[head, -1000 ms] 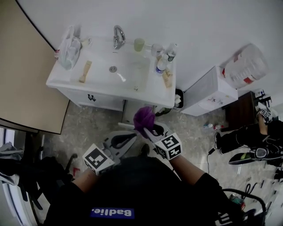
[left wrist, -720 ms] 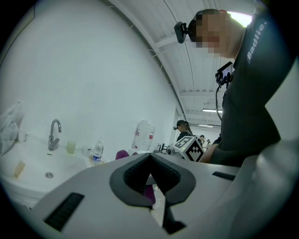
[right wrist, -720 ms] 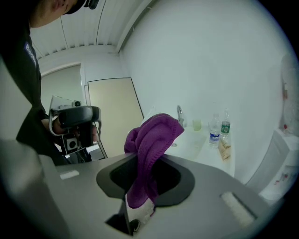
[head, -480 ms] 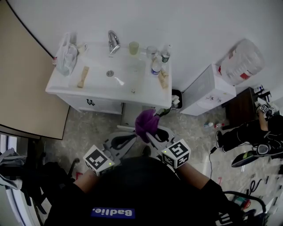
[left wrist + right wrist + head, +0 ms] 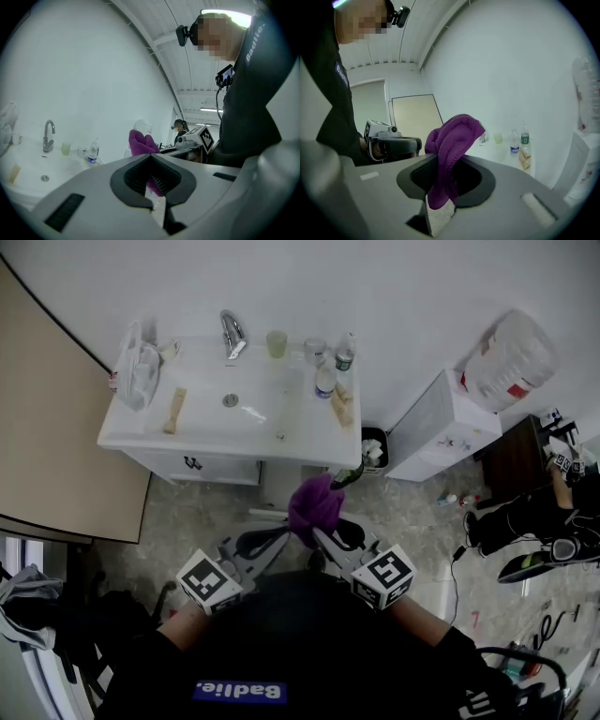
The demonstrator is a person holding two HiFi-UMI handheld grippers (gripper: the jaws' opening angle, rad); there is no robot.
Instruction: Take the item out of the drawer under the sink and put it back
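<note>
Seen from above, a person stands in front of a white sink (image 5: 281, 423), a two-jaw gripper in each hand, both held low and well clear of the sink's front edge.

The right gripper (image 5: 317, 529) is closed on a purple cloth (image 5: 314, 505). Its jaws pinch a fold, so most of the cloth bunches above them and a loose tail hangs below. This cloth is the task's item, and it is in the air in front of the sink, not in the drawer.

The left gripper (image 5: 278, 535) sits just beside it, on the side away from the bottles (image 5: 325, 382) on the sink's ledge. Its jaws stand a little apart with nothing between them; the cloth only shows beyond the gap.

The drawer front (image 5: 220, 468) below the sink's rim looks shut, though I cannot be sure from this angle.

Risks from here, as a judgement: the grip is on soft, folded fabric, so a quick swing towards the sink could let it slide free. The dangling tail could catch on the drawer's edge or drape over it and stop it closing. If the drawer is shut, the left gripper has to open it first.
</note>
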